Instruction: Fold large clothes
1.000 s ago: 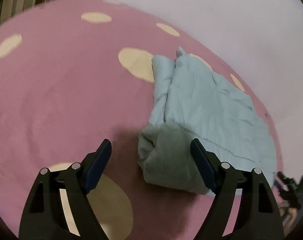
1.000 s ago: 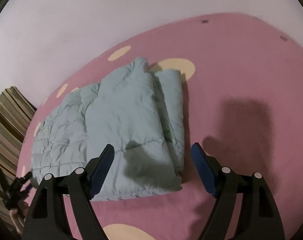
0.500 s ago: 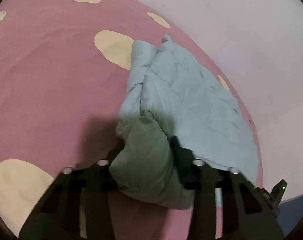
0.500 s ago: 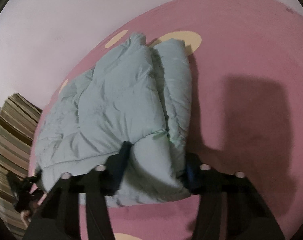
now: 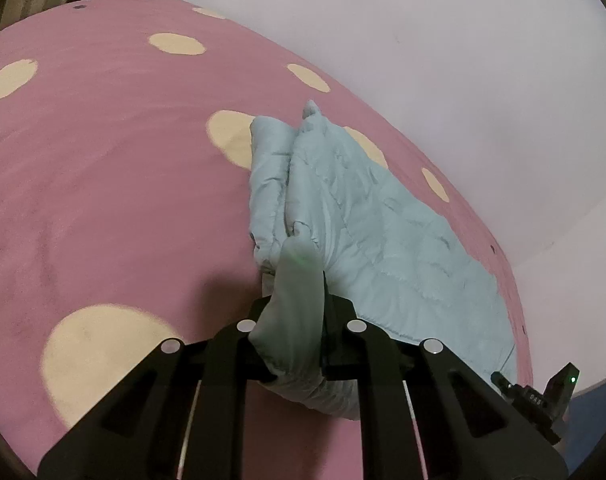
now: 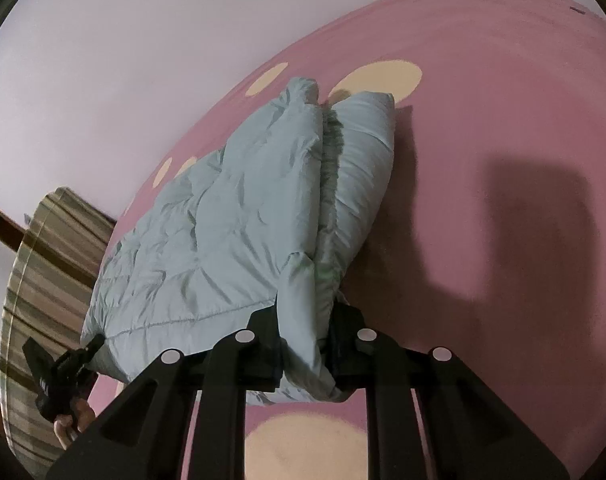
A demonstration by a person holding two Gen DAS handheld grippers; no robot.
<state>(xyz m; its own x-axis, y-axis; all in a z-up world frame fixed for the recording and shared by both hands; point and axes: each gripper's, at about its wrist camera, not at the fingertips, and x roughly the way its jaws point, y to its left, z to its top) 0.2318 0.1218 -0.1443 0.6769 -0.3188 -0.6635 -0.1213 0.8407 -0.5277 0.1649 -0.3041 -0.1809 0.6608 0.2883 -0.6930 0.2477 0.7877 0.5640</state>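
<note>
A pale blue quilted jacket [image 5: 383, 232] lies folded lengthwise on a pink blanket with cream dots [image 5: 103, 180]. My left gripper [image 5: 299, 300] has its jaws closing on the jacket's near left corner, and the pads squeeze a bunched fold that stands up between them. In the right wrist view the same jacket [image 6: 231, 220] stretches away to the left. There my right gripper [image 6: 305, 316] has its jaws closing too, pinching the near right corner so the padding bulges above the pads. Both gripped corners are lifted slightly off the blanket [image 6: 503, 100].
A pale wall [image 5: 423, 40] backs the blanket's far edge. Striped fabric [image 6: 43, 280] hangs at the left of the right wrist view. A black device with a green light [image 5: 543, 396] shows at lower right. Fingers of a hand [image 6: 71, 420] appear at lower left.
Both grippers went from wide open in front of the jacket's near corners to clamped on them. The pinched corners have bunched up and risen a little off the blanket.
</note>
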